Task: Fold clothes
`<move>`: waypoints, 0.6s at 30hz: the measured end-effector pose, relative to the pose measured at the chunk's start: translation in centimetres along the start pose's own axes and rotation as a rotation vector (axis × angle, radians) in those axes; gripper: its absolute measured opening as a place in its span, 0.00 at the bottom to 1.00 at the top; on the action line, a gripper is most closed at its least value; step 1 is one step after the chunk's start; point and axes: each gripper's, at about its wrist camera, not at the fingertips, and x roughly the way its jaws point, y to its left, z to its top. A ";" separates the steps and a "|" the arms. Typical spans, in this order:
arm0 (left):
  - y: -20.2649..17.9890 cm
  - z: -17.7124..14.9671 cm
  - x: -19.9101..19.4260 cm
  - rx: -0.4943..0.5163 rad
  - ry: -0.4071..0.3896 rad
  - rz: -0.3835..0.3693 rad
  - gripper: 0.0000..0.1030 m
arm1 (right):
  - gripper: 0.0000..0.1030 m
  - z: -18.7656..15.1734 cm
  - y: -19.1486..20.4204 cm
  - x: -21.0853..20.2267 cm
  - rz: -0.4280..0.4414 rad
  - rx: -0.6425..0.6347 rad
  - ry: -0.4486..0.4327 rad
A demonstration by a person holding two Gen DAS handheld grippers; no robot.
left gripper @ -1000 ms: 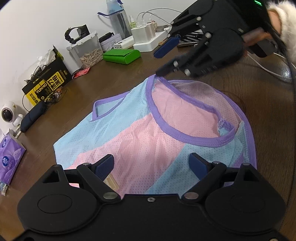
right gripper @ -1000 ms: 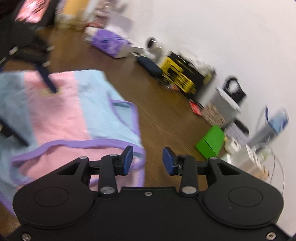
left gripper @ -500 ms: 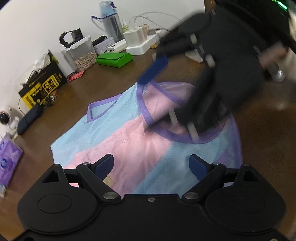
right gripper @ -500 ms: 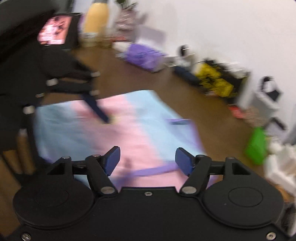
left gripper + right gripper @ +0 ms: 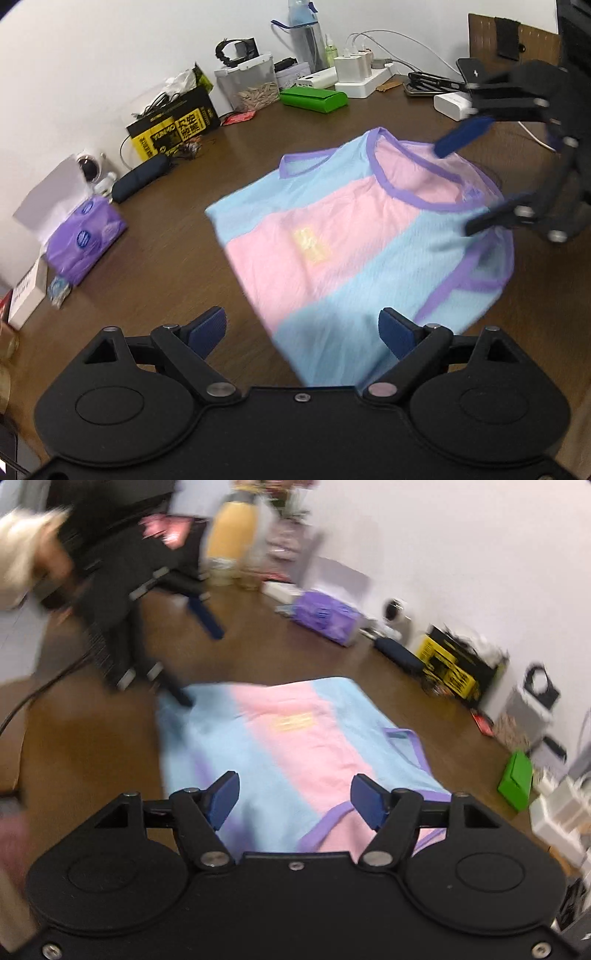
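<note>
Pink-and-blue mesh shirt (image 5: 362,236) with purple trim is laid flat on the brown table (image 5: 177,288), filling the centre of both views. Left gripper (image 5: 303,328) is held at the lower edge of its frame, fingers spread wide over the hem with nothing pinched. Right gripper (image 5: 293,797) is seen wide apart too, nothing gripped, at the collar end; motion blur noted

1. Plain white wall (image 5: 92,55) runs behind the dark brown wooden table (image 5: 155,266).
2. Clutter lines the wall's foot: yellow-and-black box (image 5: 171,127), clear bin (image 5: 255,86), water bottle (image 5: 306,37), white power strip (image 5: 364,83).
3. Even indoor light, soft shadows.
</note>
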 end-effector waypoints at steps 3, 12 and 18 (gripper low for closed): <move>-0.4 -0.9 -0.4 0.013 0.018 0.007 0.86 | 0.71 -0.4 2.5 -0.7 0.021 -0.068 0.004; -2.0 -2.3 -2.8 0.004 -0.040 0.004 0.86 | 0.69 0.6 5.8 2.5 0.036 -0.234 0.070; -2.0 -2.9 -3.2 -0.023 -0.054 -0.002 0.86 | 0.64 1.0 4.0 3.5 0.096 -0.171 0.087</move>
